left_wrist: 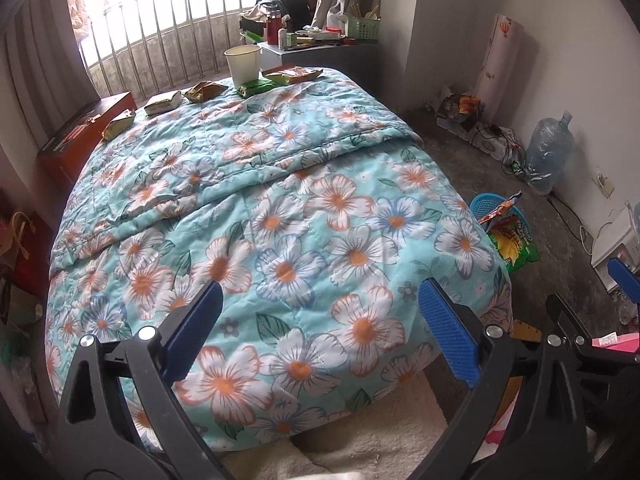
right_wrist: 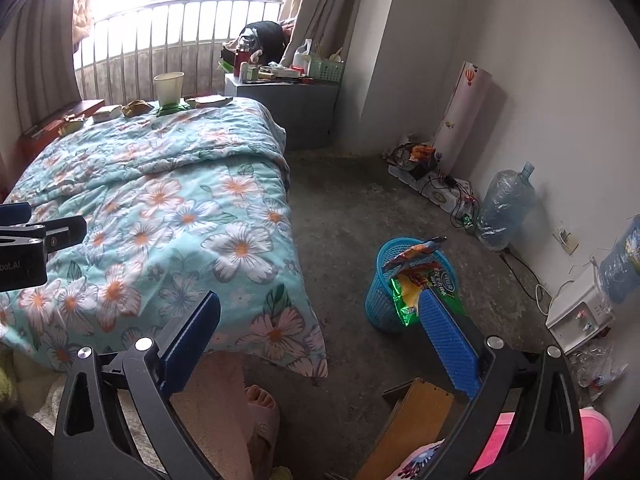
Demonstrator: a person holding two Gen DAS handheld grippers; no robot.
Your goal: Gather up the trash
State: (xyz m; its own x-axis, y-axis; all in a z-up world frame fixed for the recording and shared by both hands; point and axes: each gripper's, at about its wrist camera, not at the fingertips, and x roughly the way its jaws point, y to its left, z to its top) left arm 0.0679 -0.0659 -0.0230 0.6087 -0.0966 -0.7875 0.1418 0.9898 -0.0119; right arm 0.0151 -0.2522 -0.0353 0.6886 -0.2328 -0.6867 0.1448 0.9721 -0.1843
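Several crumpled snack wrappers (left_wrist: 204,91) and a white paper cup (left_wrist: 242,65) lie along the far edge of the flowered quilt (left_wrist: 280,208). In the right wrist view the cup (right_wrist: 169,87) stands on a green wrapper (right_wrist: 173,109). A blue mesh basket (right_wrist: 390,280) on the floor right of the bed holds colourful snack bags (right_wrist: 420,276); it also shows in the left wrist view as the basket (left_wrist: 486,204). My left gripper (left_wrist: 320,304) hovers open over the near end of the bed. My right gripper (right_wrist: 320,312) is open above the floor, nothing between its fingers.
A grey nightstand (right_wrist: 304,112) cluttered with bottles stands beyond the bed. A water jug (right_wrist: 504,208), cables and a white appliance (right_wrist: 576,312) line the right wall. A red box (left_wrist: 88,132) sits left of the bed. A person's slippered foot (right_wrist: 262,404) is on the floor.
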